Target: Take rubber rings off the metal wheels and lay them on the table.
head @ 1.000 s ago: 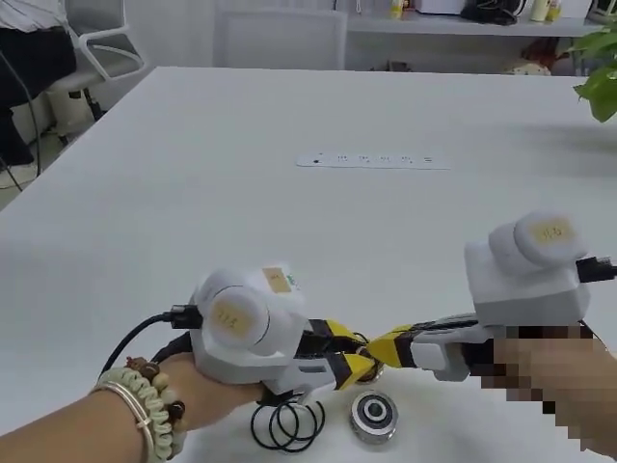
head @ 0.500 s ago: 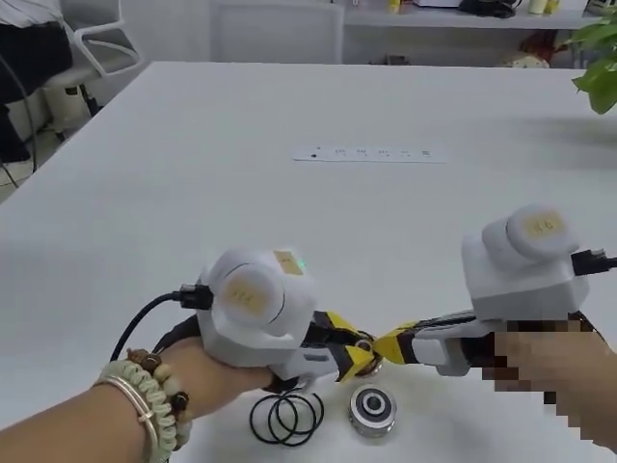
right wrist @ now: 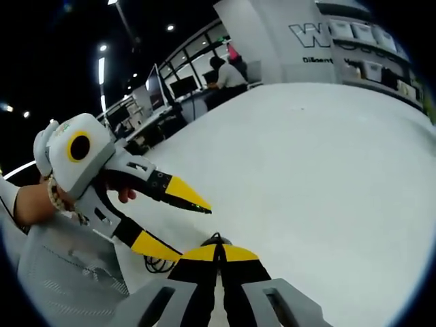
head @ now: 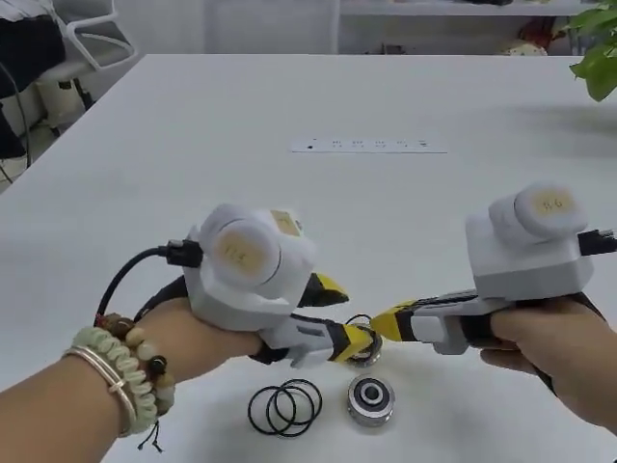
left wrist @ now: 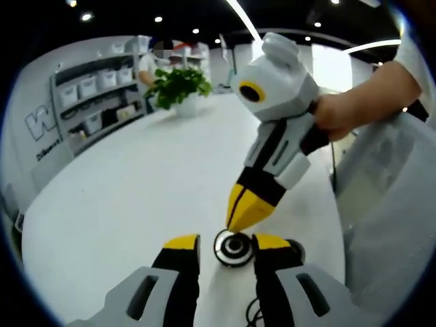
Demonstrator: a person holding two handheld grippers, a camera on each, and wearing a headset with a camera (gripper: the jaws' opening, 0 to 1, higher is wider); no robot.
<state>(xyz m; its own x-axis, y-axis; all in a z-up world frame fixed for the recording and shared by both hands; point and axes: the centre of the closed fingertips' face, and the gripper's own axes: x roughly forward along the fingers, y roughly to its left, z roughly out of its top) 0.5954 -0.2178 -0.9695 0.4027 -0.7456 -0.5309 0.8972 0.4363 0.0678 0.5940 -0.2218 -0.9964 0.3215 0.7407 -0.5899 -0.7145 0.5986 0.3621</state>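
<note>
Your left gripper (head: pixel 345 313) has its jaws apart, with 1 metal wheel (left wrist: pixel 234 247) sitting on the table (head: pixel 193 145) just beyond their tips. Your right gripper (head: pixel 380 325) has its jaws pressed together at that wheel's top. They are pinching what appears to be a thin rubber ring (right wrist: pixel 216 238). 3 loose rings (head: pixel 284 408) lie overlapped nearer you, just beside a 2nd wheel (head: pixel 370 399).

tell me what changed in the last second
The left gripper opened its jaws wider around the metal wheel. The right gripper stayed shut, pinching a rubber ring at that wheel. The loose rings and second wheel on the table did not move.
</note>
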